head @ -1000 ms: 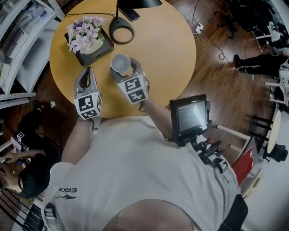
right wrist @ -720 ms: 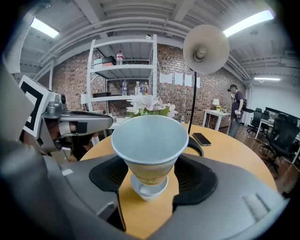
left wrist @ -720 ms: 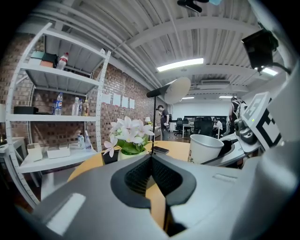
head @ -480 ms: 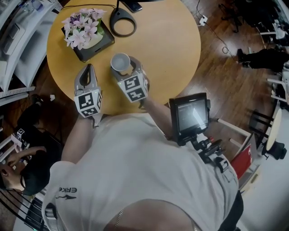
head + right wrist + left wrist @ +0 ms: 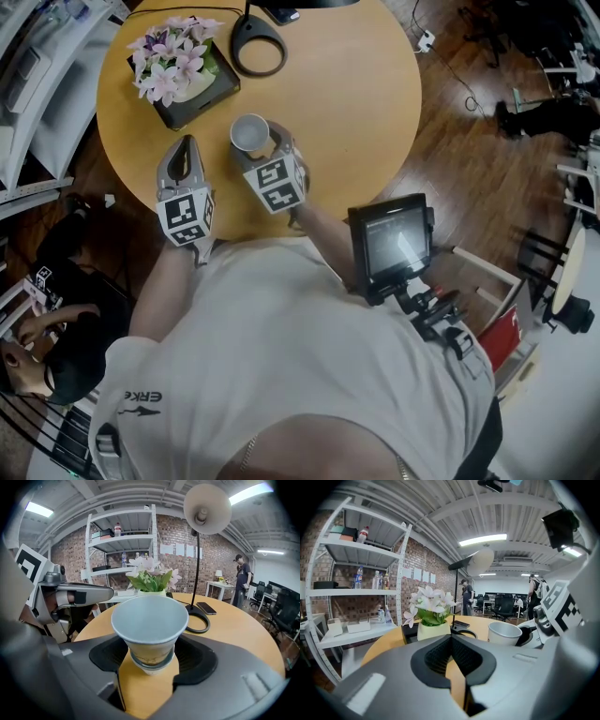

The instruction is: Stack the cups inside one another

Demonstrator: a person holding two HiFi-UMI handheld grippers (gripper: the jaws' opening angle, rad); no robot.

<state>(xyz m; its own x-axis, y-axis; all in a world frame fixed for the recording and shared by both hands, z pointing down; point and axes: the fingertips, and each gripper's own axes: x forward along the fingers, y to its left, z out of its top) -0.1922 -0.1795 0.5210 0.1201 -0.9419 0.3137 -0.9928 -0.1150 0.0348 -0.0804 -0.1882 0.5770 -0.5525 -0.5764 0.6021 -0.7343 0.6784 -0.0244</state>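
A grey paper cup (image 5: pixel 249 132) nested in a second cup stands upright between the jaws of my right gripper (image 5: pixel 259 146), near the front middle of the round wooden table (image 5: pixel 347 103). In the right gripper view the nested cups (image 5: pixel 150 620) fill the gap, and my right gripper (image 5: pixel 152 660) is shut on their lower part, just above the tabletop. My left gripper (image 5: pixel 185 142) hovers beside them on the left, shut and holding nothing. In the left gripper view, the cup (image 5: pixel 504 633) stands off to the right of that gripper (image 5: pixel 451 654).
A dark planter of white and pink flowers (image 5: pixel 178 70) sits at the table's back left, just beyond the left gripper. A desk lamp's ring base (image 5: pixel 258 42) and a phone (image 5: pixel 281 14) lie at the back. Shelving (image 5: pixel 37 84) stands left of the table.
Both grippers have sunk a little toward the tabletop, the right one carrying the nested cups with it. Neither grip has changed.
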